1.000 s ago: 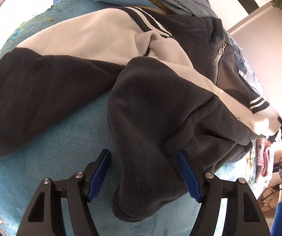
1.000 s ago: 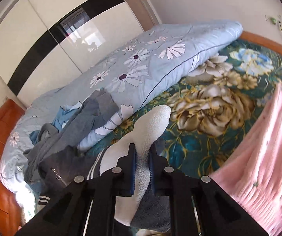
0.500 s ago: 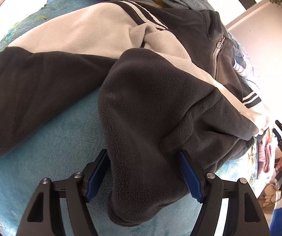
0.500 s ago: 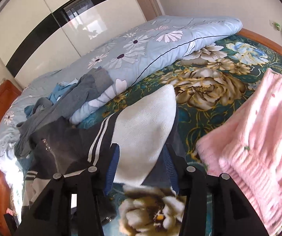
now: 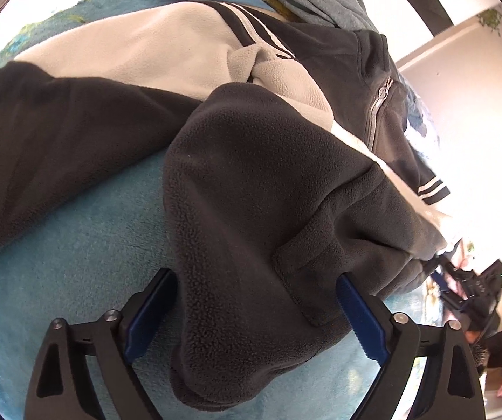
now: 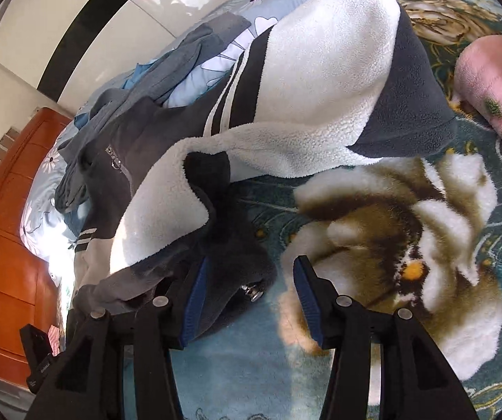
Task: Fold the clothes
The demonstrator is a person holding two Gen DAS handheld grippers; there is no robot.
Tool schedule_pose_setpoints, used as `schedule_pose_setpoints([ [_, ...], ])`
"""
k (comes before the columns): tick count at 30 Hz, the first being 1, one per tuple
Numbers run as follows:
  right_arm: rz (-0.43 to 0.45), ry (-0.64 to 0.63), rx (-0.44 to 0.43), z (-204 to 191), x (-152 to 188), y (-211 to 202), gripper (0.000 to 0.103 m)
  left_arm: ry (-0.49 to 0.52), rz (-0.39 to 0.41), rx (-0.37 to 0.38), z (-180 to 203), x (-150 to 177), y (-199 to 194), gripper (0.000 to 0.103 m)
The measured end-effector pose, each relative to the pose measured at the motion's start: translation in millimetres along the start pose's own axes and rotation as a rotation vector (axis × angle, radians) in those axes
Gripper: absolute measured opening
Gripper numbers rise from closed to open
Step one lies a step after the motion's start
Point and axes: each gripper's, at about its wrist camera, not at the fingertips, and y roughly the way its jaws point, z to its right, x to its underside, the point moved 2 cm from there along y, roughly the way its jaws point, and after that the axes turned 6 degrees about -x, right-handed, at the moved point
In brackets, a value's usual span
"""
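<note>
Left wrist view: the left gripper (image 5: 254, 309) stays spread wide around a dark sleeve of the nubby fleece jacket (image 5: 268, 182), lying on the teal blanket (image 5: 75, 245).

Right wrist view: the right gripper (image 6: 249, 297), clamped a second ago, now gapes, the jacket (image 6: 321, 70) dropped on the plush floral blanket (image 6: 408, 245), beside a pink garment (image 6: 492, 84).

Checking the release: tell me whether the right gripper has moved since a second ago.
Yes. The right gripper has opened and dropped toward the floral blanket, leaving the fleece jacket lying there.
</note>
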Motion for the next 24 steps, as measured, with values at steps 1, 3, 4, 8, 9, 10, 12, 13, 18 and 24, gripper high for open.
schedule_pose_setpoints([
  [1, 0.007, 0.007, -0.002, 1, -1, 2, 0.051, -0.006, -0.010, 0.013, -1, -1, 0, 0.103],
  [3, 0.006, 0.006, -0.009, 1, -2, 6, 0.051, 0.000, -0.018, 0.001, 2, -3, 3, 0.103],
  [4, 0.005, 0.006, -0.012, 1, -2, 8, 0.052, 0.004, -0.022, -0.007, 4, -4, 5, 0.103],
  [8, -0.003, 0.015, -0.072, -2, 1, 12, 0.054, 0.021, 0.002, -0.032, 7, -1, 5, 0.103],
  [9, -0.004, 0.018, -0.080, -2, 2, 13, 0.054, 0.019, 0.014, -0.035, 7, 0, 4, 0.103],
  [10, -0.005, 0.021, -0.088, -2, 4, 14, 0.054, 0.028, 0.022, -0.040, 8, 2, 4, 0.103],
  [12, -0.013, 0.033, -0.114, -3, 7, 15, 0.054, 0.047, 0.038, -0.048, 11, 5, 3, 0.103],
  [13, -0.015, 0.051, -0.133, -2, 7, 15, 0.054, 0.056, 0.045, -0.052, 12, 6, 2, 0.102],
  [18, -0.020, 0.149, -0.147, 8, 13, 20, 0.022, 0.066, 0.063, -0.048, 15, 9, 1, 0.086],
  [24, 0.003, 0.242, -0.182, 11, 21, 12, 0.012, -0.031, 0.044, -0.009, 10, 12, 10, 0.026],
])
